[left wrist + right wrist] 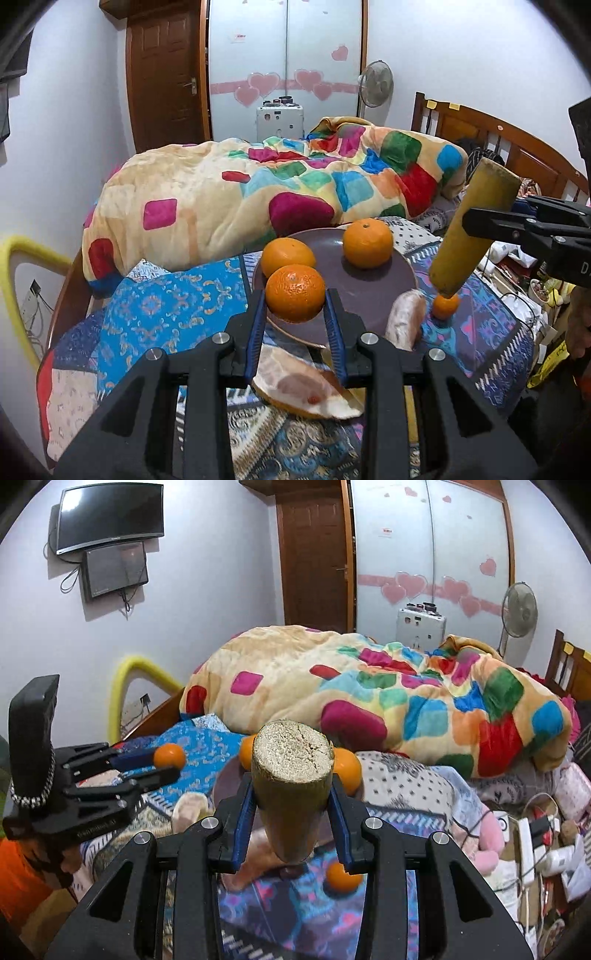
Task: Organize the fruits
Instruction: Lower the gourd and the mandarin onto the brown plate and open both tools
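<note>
On the bed (pixel 155 314), a bright patchwork blanket (pixel 258 192) is heaped at the far side; near the front edge sits a purple plate (pixel 373 284) with two oranges (pixel 367 242) on it. The right gripper (pixel 476 221) is clamped around a yellowish cut stalk (pixel 469 229), tilted above a small orange (pixel 446 306) lying just off the plate's right rim. The left gripper (pixel 295 295) pinches a third orange (pixel 294 292) over the plate's near rim. Peel pieces (pixel 306 387) lie below. Lettering on the gripper bodies is too blurred to read.
</note>
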A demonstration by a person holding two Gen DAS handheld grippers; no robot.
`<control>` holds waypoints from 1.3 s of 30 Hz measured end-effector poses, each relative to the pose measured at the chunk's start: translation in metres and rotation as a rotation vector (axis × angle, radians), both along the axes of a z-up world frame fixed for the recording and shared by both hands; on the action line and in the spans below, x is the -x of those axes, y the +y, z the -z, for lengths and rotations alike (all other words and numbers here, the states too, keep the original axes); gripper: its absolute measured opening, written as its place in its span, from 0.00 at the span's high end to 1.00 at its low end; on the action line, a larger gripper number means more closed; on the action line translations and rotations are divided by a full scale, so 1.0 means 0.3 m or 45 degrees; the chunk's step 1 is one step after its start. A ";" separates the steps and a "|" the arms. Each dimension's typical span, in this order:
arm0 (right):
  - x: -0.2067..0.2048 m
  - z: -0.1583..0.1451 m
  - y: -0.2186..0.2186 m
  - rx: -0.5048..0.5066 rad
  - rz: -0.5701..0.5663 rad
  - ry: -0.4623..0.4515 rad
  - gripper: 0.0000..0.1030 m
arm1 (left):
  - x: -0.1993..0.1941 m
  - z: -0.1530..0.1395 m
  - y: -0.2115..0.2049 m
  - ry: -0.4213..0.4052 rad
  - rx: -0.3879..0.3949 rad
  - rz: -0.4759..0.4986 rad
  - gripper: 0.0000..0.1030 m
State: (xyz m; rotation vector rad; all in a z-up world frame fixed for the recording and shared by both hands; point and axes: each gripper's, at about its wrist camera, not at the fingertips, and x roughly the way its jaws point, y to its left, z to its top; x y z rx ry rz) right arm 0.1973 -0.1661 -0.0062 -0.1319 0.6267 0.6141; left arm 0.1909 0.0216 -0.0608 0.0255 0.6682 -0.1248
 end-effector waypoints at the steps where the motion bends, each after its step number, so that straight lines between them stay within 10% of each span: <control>1: -0.010 0.003 0.012 -0.002 -0.005 0.002 0.67 | -0.012 0.004 0.003 0.003 -0.002 -0.001 0.69; 39: -0.309 0.207 0.252 0.089 -0.054 0.207 0.67 | -0.264 0.204 0.012 0.220 -0.034 0.034 0.69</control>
